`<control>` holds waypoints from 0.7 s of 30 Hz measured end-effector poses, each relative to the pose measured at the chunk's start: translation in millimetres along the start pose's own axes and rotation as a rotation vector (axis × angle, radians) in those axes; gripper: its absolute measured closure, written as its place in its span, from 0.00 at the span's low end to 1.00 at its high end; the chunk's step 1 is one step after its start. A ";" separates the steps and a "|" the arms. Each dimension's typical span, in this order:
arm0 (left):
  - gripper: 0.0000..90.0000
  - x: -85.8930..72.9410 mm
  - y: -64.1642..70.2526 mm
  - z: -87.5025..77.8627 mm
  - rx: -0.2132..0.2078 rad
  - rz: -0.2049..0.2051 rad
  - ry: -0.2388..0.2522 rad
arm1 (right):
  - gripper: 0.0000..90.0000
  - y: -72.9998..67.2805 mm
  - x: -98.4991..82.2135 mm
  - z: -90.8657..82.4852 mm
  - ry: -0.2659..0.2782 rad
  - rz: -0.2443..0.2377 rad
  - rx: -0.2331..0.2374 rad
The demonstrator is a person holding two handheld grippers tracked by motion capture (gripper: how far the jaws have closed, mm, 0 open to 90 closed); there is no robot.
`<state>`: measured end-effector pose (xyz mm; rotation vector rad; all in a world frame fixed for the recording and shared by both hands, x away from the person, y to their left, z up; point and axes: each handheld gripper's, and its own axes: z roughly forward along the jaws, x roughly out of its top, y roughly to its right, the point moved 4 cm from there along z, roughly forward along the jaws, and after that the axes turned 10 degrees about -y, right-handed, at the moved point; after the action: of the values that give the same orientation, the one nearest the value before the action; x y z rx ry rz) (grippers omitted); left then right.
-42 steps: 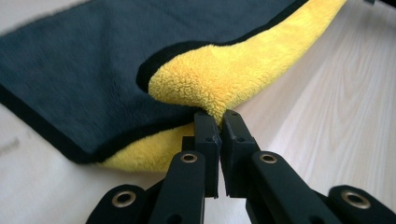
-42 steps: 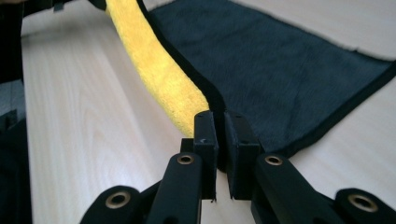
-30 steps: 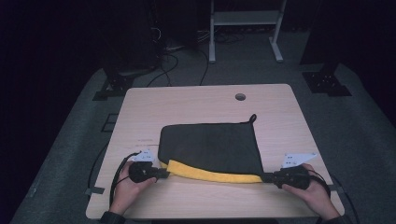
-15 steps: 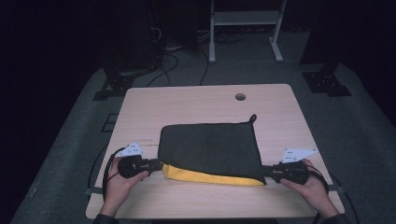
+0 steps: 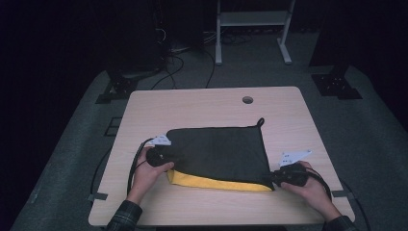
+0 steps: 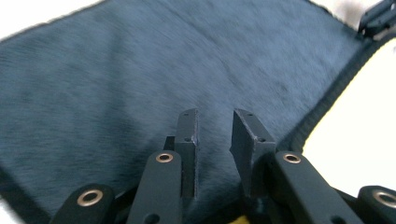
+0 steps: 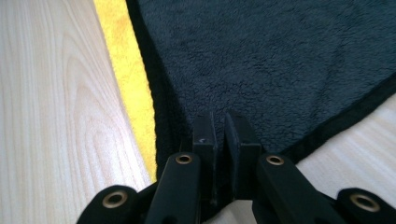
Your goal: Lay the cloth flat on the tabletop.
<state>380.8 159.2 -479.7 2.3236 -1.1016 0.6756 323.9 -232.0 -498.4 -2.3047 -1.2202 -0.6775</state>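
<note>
A folded cloth (image 5: 216, 154) lies on the wooden table (image 5: 202, 106), dark grey on top with a yellow layer (image 5: 216, 183) showing along its near edge. My left gripper (image 5: 166, 158) rests at the cloth's left edge. In the left gripper view its jaws (image 6: 215, 116) have just been opening and stand apart over the dark pile (image 6: 140, 70), pinching nothing. My right gripper (image 5: 275, 179) is at the near right corner. In the right gripper view its jaws (image 7: 217, 116) are shut on the dark cloth's corner (image 7: 280, 60), with the yellow strip (image 7: 128, 70) to their left.
A small hanging loop (image 5: 260, 121) sticks out from the cloth's far right corner. A round cable hole (image 5: 248, 100) sits near the table's far edge. Bare wood surrounds the cloth. A white stand (image 5: 250, 29) and cables are on the dark floor beyond.
The left gripper has let go of the cloth's near left corner and moved away from me along its left edge. The dark top layer now covers more yellow. The right gripper has shifted slightly.
</note>
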 end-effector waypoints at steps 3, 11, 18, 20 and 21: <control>0.79 -12.4 8.2 0.9 -0.014 -0.002 -0.026 | 0.92 -2.8 -1.8 1.2 -0.008 -0.004 0.011; 0.78 -47.5 26.3 -23.2 -0.001 -0.029 -0.008 | 0.92 -14.1 -6.6 -2.6 -0.008 -0.022 0.033; 0.75 -79.7 39.1 -35.4 0.023 -0.059 -0.038 | 0.91 -26.2 -13.8 -5.6 -0.023 -0.033 0.058; 0.75 -86.7 42.9 -38.2 0.028 -0.064 -0.045 | 0.91 -30.5 -14.1 -4.6 -0.031 -0.044 0.060; 0.74 -90.2 44.3 -40.0 0.036 -0.067 -0.052 | 0.90 -31.8 -14.0 -4.1 -0.033 -0.050 0.058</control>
<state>286.3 209.4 -495.1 2.4095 -1.0377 0.6179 289.2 -226.9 -498.8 -2.2531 -1.2993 -0.6151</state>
